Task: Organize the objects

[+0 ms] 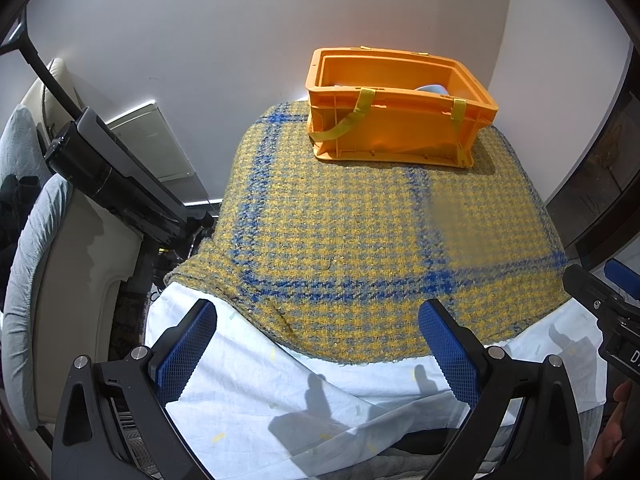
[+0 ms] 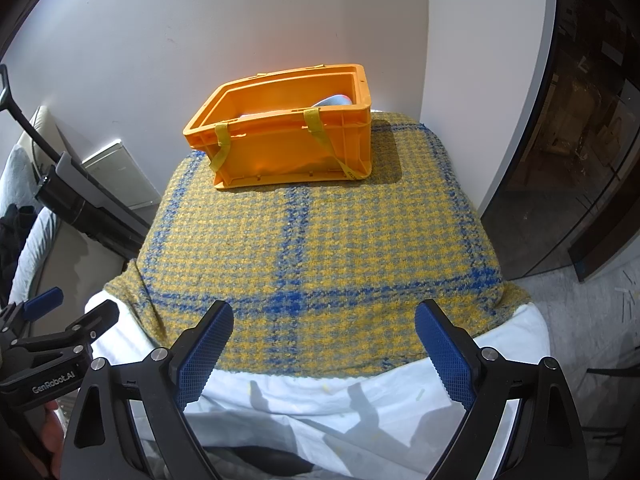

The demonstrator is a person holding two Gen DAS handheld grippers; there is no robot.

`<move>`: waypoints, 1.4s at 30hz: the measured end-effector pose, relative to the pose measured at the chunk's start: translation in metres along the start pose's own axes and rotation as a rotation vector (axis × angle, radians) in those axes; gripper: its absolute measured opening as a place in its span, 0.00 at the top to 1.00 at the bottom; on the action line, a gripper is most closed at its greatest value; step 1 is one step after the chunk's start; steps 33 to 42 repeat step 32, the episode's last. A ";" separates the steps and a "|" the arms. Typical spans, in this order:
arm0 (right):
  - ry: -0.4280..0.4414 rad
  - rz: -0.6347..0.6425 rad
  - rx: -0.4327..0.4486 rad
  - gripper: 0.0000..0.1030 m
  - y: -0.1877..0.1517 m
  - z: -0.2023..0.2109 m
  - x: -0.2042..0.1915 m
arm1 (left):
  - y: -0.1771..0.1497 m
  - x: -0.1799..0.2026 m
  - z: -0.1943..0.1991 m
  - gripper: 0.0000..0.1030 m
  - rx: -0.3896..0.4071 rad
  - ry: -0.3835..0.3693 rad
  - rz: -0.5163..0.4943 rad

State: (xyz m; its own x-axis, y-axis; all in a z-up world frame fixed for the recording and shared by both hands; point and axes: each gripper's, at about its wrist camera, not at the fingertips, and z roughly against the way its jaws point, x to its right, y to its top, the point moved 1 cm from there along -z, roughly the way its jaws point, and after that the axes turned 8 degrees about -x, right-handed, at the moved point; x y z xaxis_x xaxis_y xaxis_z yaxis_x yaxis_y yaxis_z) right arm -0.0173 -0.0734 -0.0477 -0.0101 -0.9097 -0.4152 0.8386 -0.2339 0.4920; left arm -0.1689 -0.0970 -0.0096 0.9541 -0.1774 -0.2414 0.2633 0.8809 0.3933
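Note:
An orange plastic crate [image 1: 396, 120] with yellow straps stands at the far end of a table covered by a yellow and blue checked cloth [image 1: 352, 232]. A pale blue object [image 1: 432, 89] lies inside it, mostly hidden by the wall. The crate shows in the right wrist view [image 2: 288, 140] too, with the pale object [image 2: 334, 101] inside. My left gripper [image 1: 318, 344] is open and empty, over the near edge of the cloth. My right gripper [image 2: 324, 344] is open and empty, beside it at the same edge.
A white sheet [image 1: 280, 392] hangs under the checked cloth at the near side. A black stand [image 1: 116, 176] and a sofa [image 1: 36, 280] are to the left. A white wall is behind the crate. A dark glass door [image 2: 580, 160] is to the right.

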 end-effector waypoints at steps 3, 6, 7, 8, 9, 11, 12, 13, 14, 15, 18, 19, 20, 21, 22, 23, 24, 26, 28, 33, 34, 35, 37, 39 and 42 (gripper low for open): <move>0.000 0.000 0.000 0.10 0.000 0.000 0.000 | 0.000 0.000 0.000 0.00 0.001 0.000 -0.002; 0.000 0.000 0.001 0.10 0.000 0.000 0.000 | -0.001 0.000 0.000 0.00 -0.001 -0.002 -0.004; 0.000 0.000 0.001 0.10 0.000 0.000 0.000 | -0.001 0.000 -0.001 0.00 -0.001 -0.001 -0.005; 0.000 0.000 0.000 0.10 0.000 0.000 0.000 | -0.001 0.000 -0.001 0.00 0.000 0.000 -0.005; 0.000 -0.001 0.000 0.10 0.000 0.000 0.000 | -0.001 0.000 -0.001 0.00 0.001 0.001 -0.005; 0.000 0.000 0.001 0.10 0.000 0.000 0.000 | -0.001 0.000 -0.001 0.00 0.004 -0.001 -0.012; 0.001 0.000 0.001 0.10 0.000 0.000 0.000 | -0.001 0.000 -0.001 0.00 0.004 -0.001 -0.012; 0.000 0.001 0.001 0.10 0.000 0.000 0.001 | -0.001 0.000 -0.002 0.00 0.001 -0.001 -0.011; 0.001 0.001 0.001 0.10 0.000 0.000 0.001 | -0.001 0.000 -0.002 0.00 -0.001 -0.001 -0.011; 0.002 0.002 0.000 0.10 0.000 0.000 0.001 | -0.001 0.000 -0.002 0.00 -0.001 0.000 -0.011; 0.002 0.002 0.000 0.10 0.000 0.000 0.001 | -0.001 0.000 -0.002 0.00 -0.004 0.001 -0.011; 0.003 0.001 0.000 0.10 0.000 0.000 0.001 | -0.001 0.000 -0.003 0.00 -0.006 -0.001 -0.010; 0.002 0.001 0.000 0.10 0.000 0.000 0.002 | -0.001 0.000 -0.003 0.00 -0.011 0.000 -0.009; 0.002 0.000 0.000 0.10 0.001 0.000 0.001 | 0.000 0.000 -0.004 0.00 -0.015 0.002 -0.008; 0.002 -0.001 0.001 0.10 0.001 0.000 0.001 | 0.000 0.000 -0.005 0.00 -0.020 0.000 -0.007; 0.002 -0.002 0.000 0.10 0.001 0.000 0.001 | 0.000 0.000 -0.006 0.00 -0.021 0.001 -0.006; 0.002 -0.003 0.000 0.10 0.001 0.000 0.001 | 0.000 0.001 -0.006 0.00 -0.020 0.001 -0.006; 0.002 -0.003 -0.001 0.10 0.001 -0.001 0.000 | 0.000 0.002 -0.006 0.00 -0.018 0.001 -0.007; 0.002 -0.003 0.000 0.10 0.002 -0.001 0.000 | 0.000 0.003 -0.005 0.00 -0.013 0.003 -0.008; 0.005 -0.005 0.002 0.10 0.002 -0.001 0.001 | 0.001 0.003 -0.005 0.00 -0.013 0.004 -0.011; 0.005 -0.005 0.002 0.10 0.002 -0.001 0.001 | 0.001 0.003 -0.005 0.00 -0.013 0.004 -0.011; 0.005 -0.005 0.002 0.10 0.002 -0.001 0.001 | 0.001 0.003 -0.005 0.00 -0.013 0.004 -0.011; 0.005 -0.005 0.002 0.10 0.002 -0.001 0.001 | 0.001 0.003 -0.005 0.00 -0.013 0.004 -0.011; 0.005 -0.005 0.002 0.10 0.002 -0.001 0.001 | 0.001 0.003 -0.005 0.00 -0.013 0.004 -0.011; 0.005 -0.005 0.002 0.10 0.002 -0.001 0.001 | 0.001 0.003 -0.005 0.00 -0.013 0.004 -0.011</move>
